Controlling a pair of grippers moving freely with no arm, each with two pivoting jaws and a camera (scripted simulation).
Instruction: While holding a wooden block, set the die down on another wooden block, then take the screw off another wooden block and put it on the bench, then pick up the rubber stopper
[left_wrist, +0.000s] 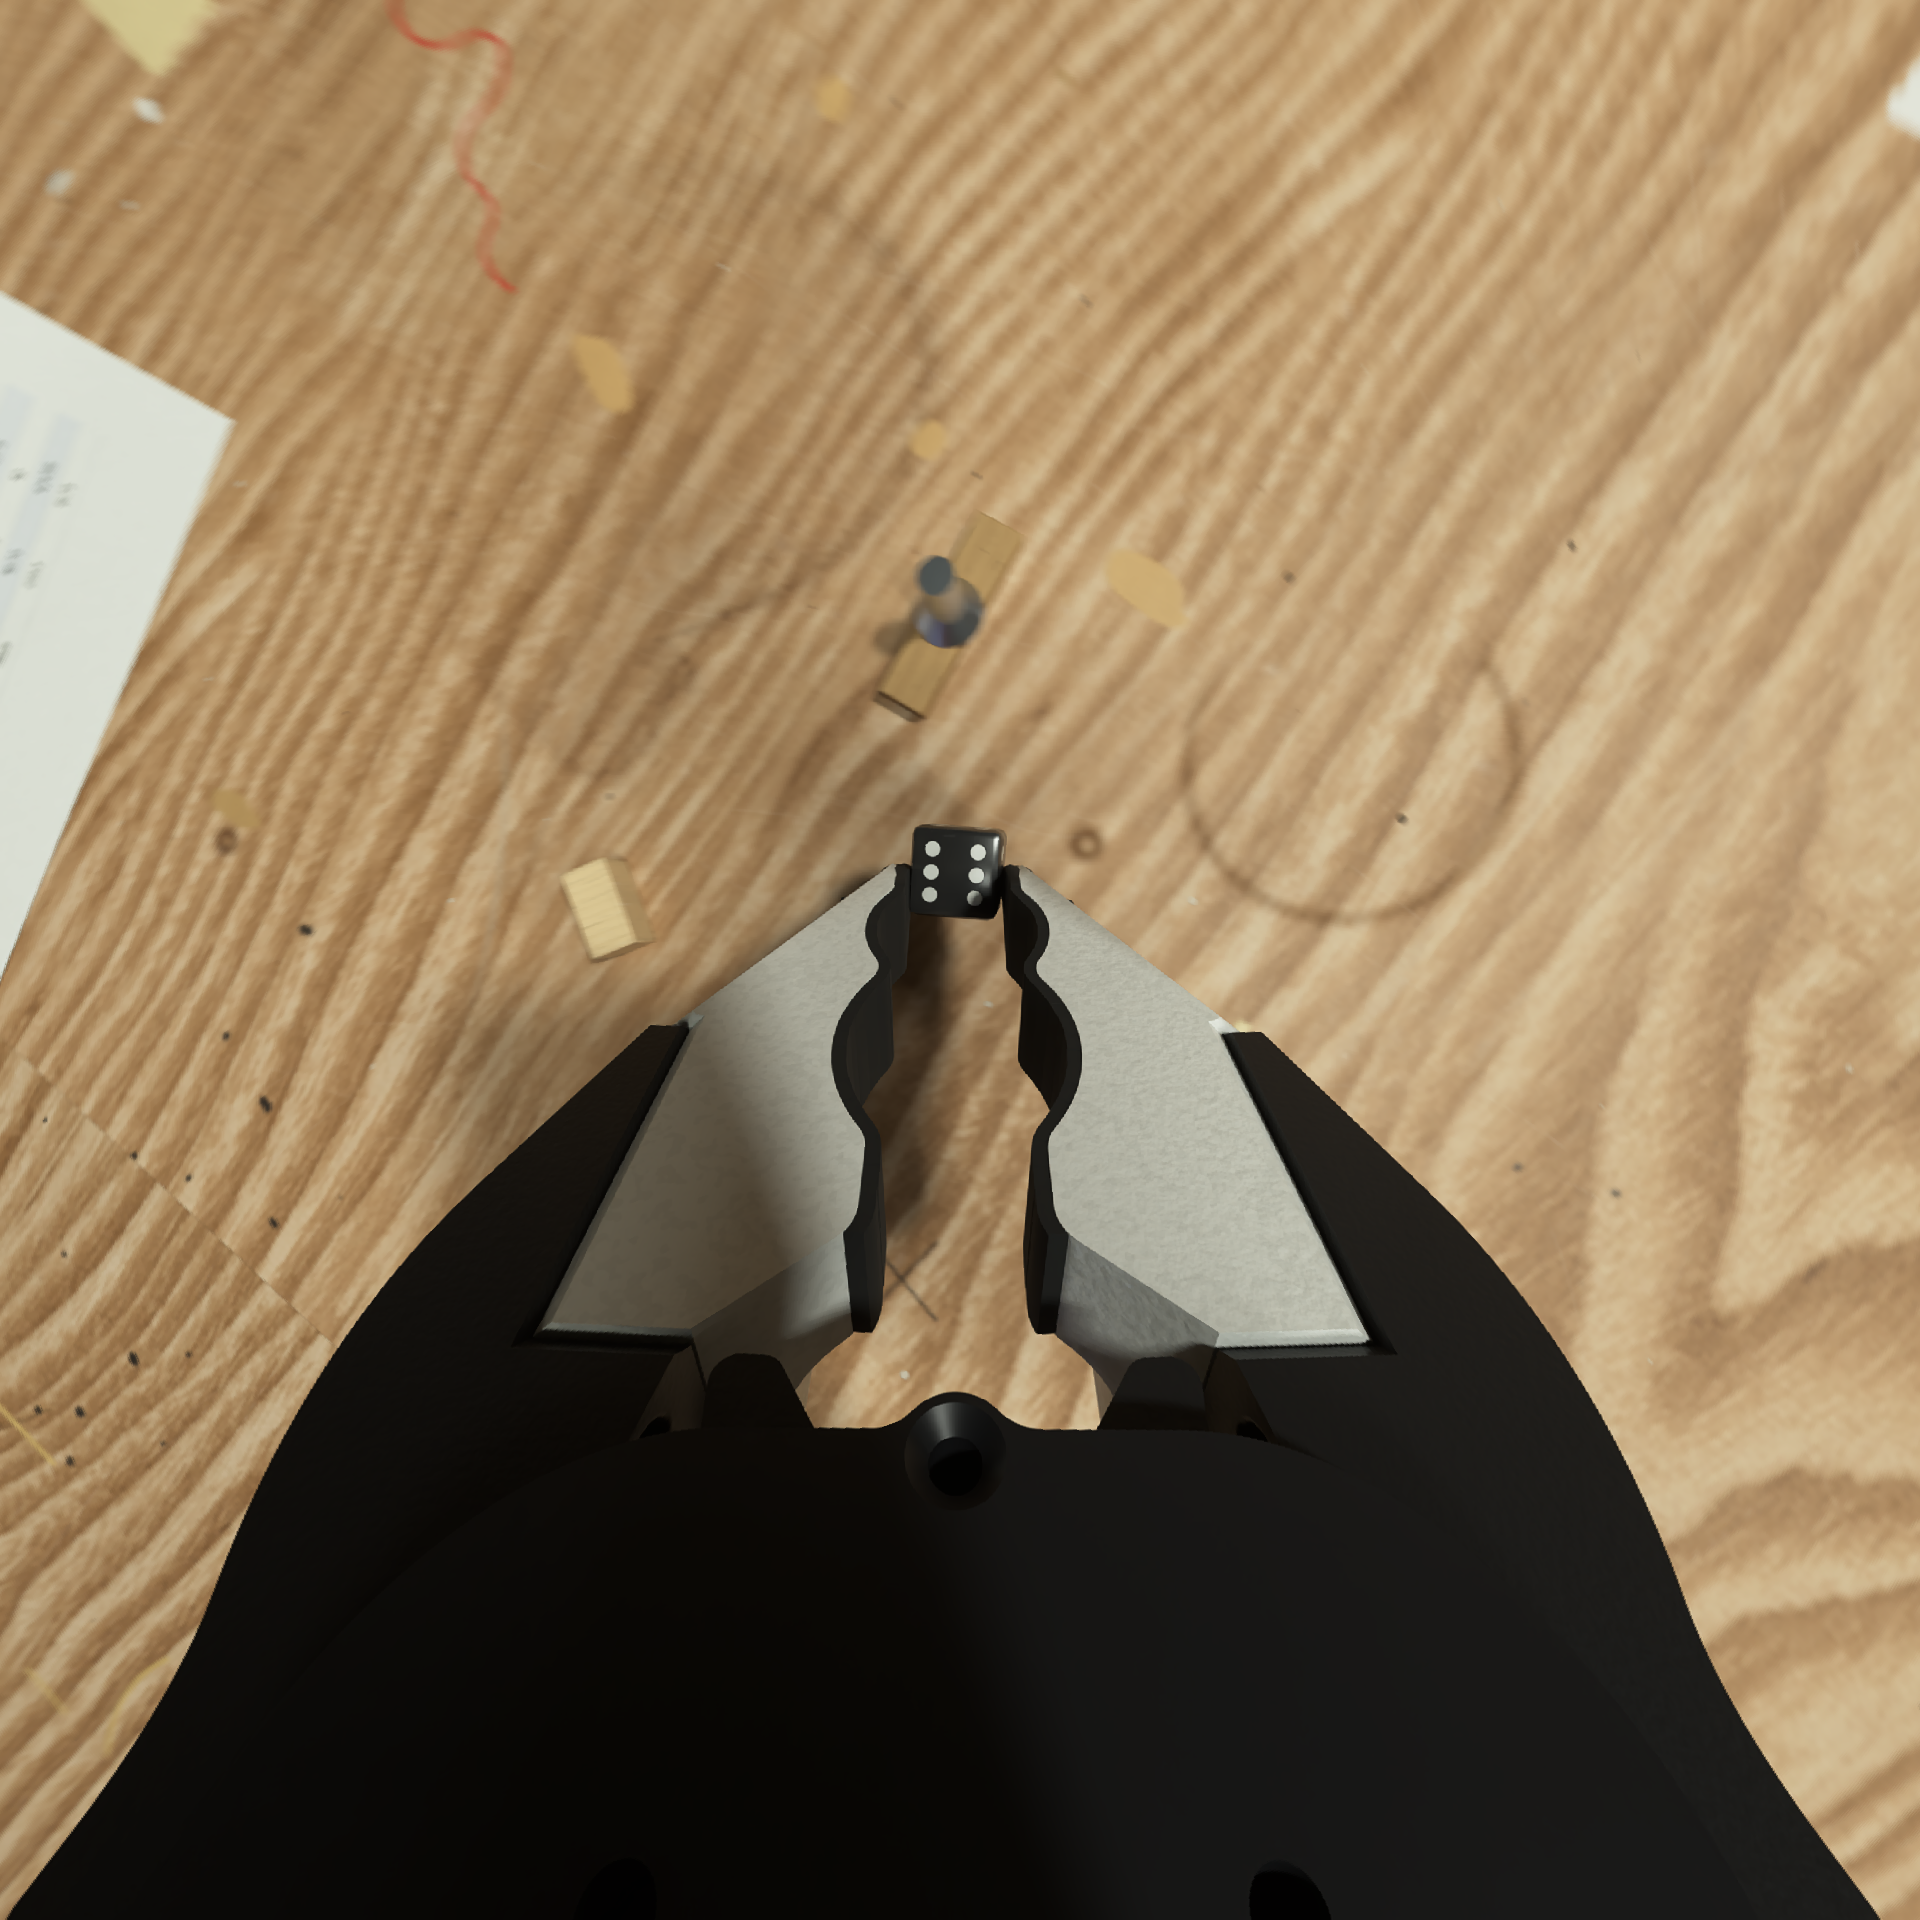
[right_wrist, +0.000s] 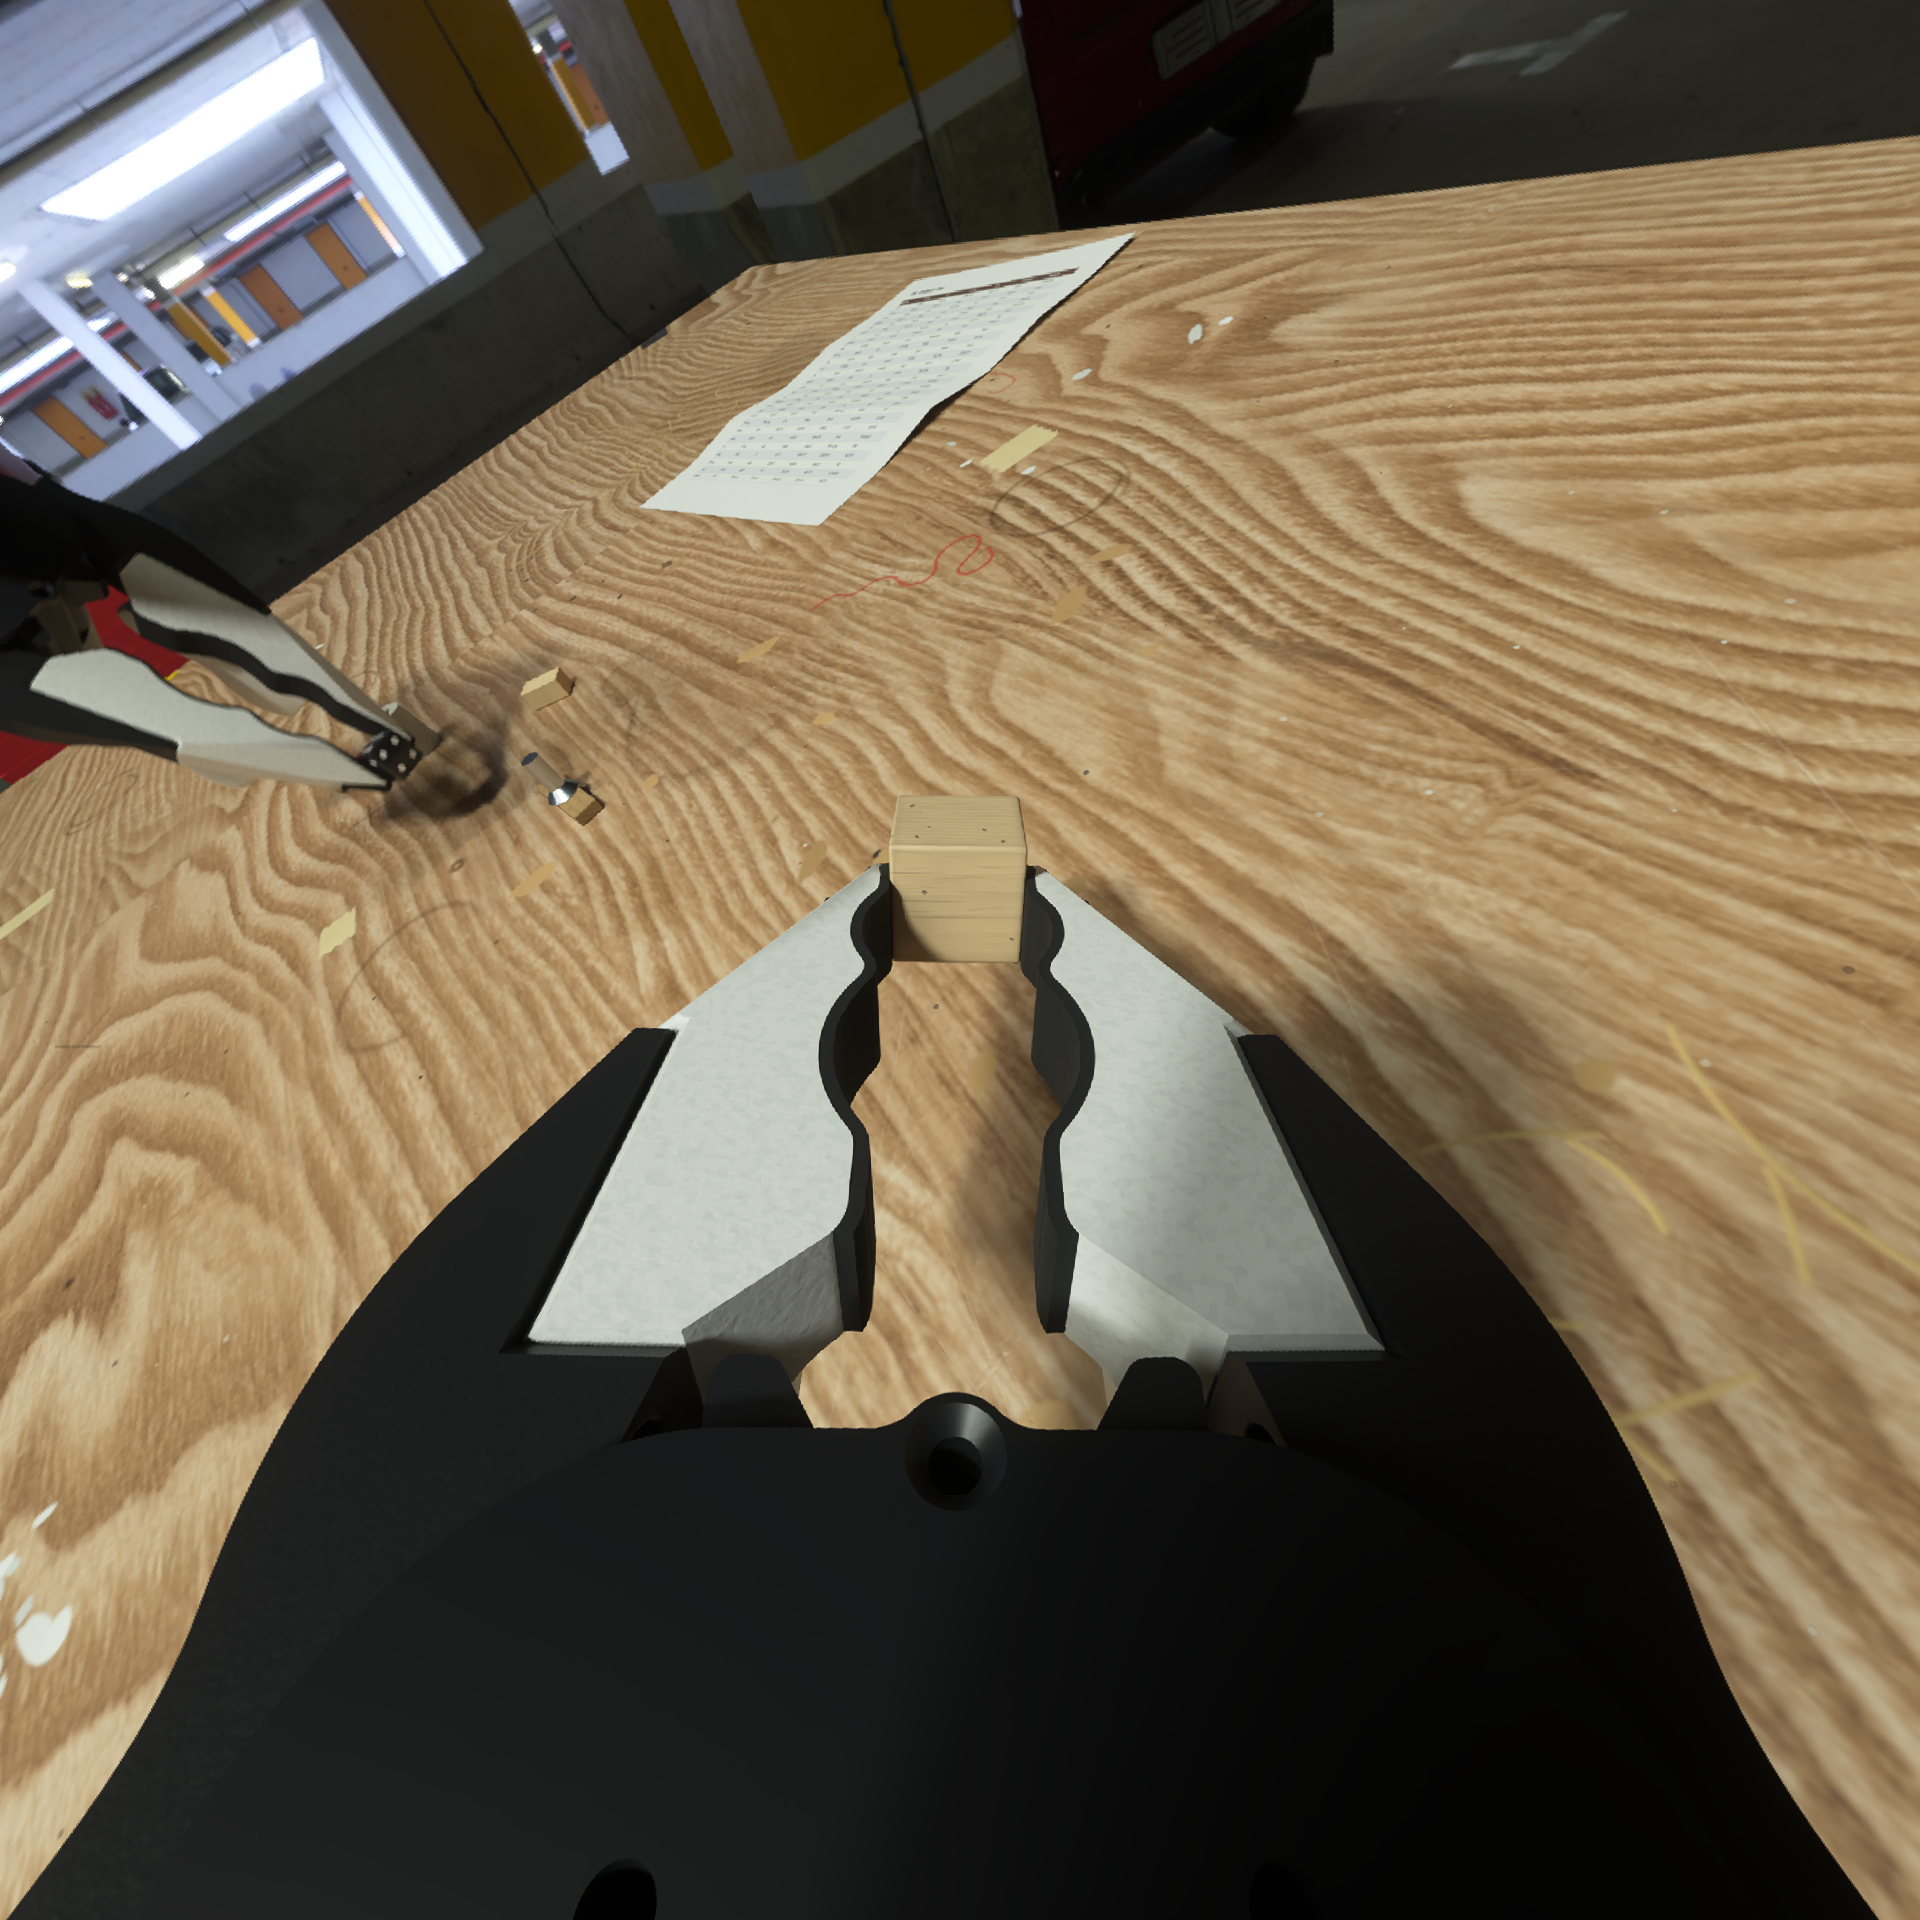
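A: What do the left tongs (left_wrist: 956, 883) hold?

B: The black die (left_wrist: 957, 871), pinched at the tips above the desk (left_wrist: 1455, 416).

A: And the right tongs (right_wrist: 957, 904)?

B: Closed on a wooden block (right_wrist: 956, 878), clear of the desk.

A: The screw (left_wrist: 940, 603)?

B: Standing on a long block (left_wrist: 940, 634) ahead of the die, though blurred. A small block (left_wrist: 606, 906) lies to the left, near a paper sheet (left_wrist: 73, 540).

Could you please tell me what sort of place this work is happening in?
Probably a parking garage: a large light plywood workbench stands before yellow-painted concrete pillars, white-lit bays with orange doors and part of a dark red vehicle.
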